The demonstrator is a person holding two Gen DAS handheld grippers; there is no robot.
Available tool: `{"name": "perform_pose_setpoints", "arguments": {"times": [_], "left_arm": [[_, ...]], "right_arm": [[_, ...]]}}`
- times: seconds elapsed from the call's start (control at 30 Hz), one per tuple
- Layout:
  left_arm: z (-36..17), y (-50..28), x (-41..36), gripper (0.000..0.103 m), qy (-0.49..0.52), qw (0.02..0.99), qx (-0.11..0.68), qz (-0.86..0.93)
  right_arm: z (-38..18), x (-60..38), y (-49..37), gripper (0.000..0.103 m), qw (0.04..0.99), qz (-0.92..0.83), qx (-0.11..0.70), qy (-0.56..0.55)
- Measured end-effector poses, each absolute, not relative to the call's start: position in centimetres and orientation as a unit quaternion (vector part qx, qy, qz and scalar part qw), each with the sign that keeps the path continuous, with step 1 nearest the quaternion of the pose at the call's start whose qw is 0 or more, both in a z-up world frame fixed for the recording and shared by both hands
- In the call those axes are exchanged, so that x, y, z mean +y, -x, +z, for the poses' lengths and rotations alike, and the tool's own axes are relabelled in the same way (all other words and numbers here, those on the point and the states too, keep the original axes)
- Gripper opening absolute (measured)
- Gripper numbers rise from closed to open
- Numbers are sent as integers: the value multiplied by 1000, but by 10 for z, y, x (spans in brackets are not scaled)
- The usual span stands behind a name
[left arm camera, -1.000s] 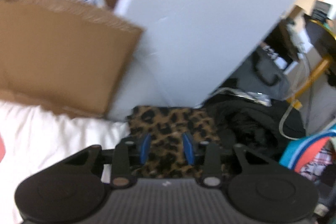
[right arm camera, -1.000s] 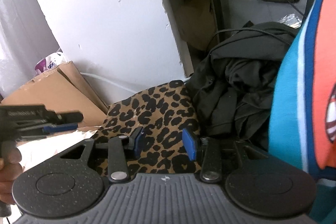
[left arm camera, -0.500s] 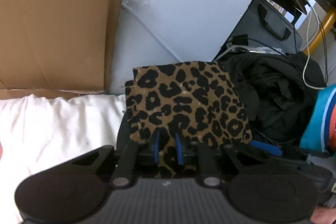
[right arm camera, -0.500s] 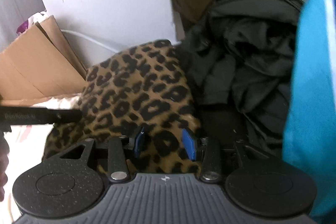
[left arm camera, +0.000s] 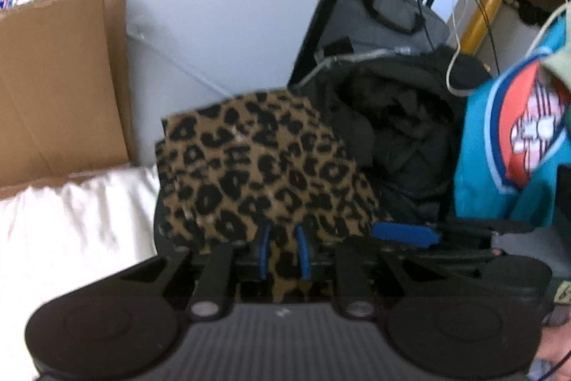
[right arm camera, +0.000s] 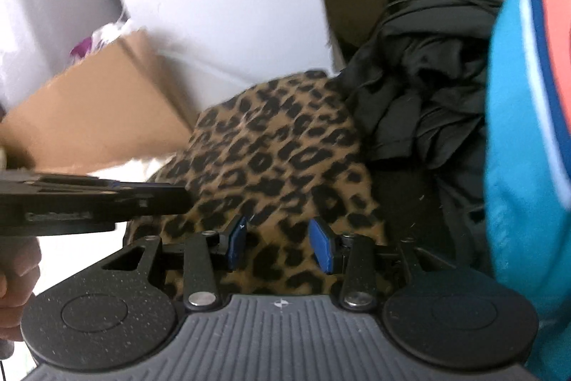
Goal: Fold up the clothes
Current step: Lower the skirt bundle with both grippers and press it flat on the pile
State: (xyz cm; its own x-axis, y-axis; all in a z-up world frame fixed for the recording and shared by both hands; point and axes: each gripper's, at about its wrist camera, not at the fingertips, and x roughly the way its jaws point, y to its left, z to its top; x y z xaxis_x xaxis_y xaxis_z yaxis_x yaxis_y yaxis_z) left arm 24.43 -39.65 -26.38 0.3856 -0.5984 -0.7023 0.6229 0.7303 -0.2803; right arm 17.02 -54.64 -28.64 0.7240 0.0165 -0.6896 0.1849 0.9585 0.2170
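Nearest, the left gripper (left arm camera: 282,250) is pinched on the near edge of the leopard cloth (left arm camera: 257,174), while the right gripper (right arm camera: 282,245) stands half open with the same edge between its pads but not pressed, probably so both can lift that edge for a fold. The cloth lies folded at the far end of the white bed (left arm camera: 71,220), just beside a black heap (left arm camera: 403,138). Beyond stand a cardboard box (left arm camera: 53,88) and a pale wall (left arm camera: 221,6)
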Motion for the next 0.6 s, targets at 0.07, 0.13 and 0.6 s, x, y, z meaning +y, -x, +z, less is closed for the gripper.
{"name": "perform_pose_setpoints", "arguments": {"times": [0.07,0.13,0.6], "left_arm": [[-269,-240,-393,19,-5,833,418,-362],[-272,-237,-388,20,5,836,417,-358],[-278,-198,-346,26,55,828,457,-321]], "right_arm": [[-291,-543,-164,46,915,-52,375,-138],[-295,-543,-155,46,912,-55,380,-146],[-310,-541,-109,45,900,-78,404,-141]]}}
